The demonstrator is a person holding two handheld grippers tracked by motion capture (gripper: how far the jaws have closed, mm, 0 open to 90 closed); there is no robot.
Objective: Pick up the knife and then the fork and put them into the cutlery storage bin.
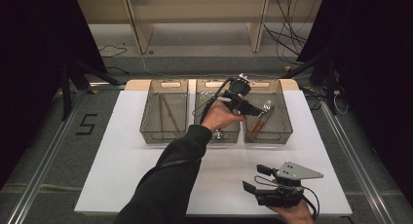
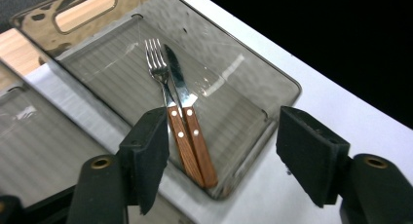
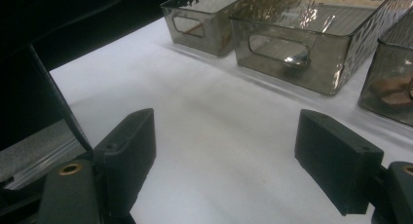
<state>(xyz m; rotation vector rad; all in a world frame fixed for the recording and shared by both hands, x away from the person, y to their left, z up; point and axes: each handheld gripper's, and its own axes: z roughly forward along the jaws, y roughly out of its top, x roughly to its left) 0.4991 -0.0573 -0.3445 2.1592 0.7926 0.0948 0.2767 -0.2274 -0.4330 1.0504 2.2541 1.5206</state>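
Observation:
A fork and a knife, both with wooden handles, lie side by side on the floor of the right smoked-plastic bin. In the high view they lie in that bin at the back right. My left gripper hovers above the bin's near corner, open, with nothing between its pads. From above, the left gripper hangs over the gap between the middle and right bins. My right gripper rests near the table's front edge, open and empty, and in its own view its jaws stand wide over bare white tabletop.
Three bins stand in a row at the back of the white table. The left bin holds chopsticks. The middle bin holds a spoon. Dark floor and cables surround the table.

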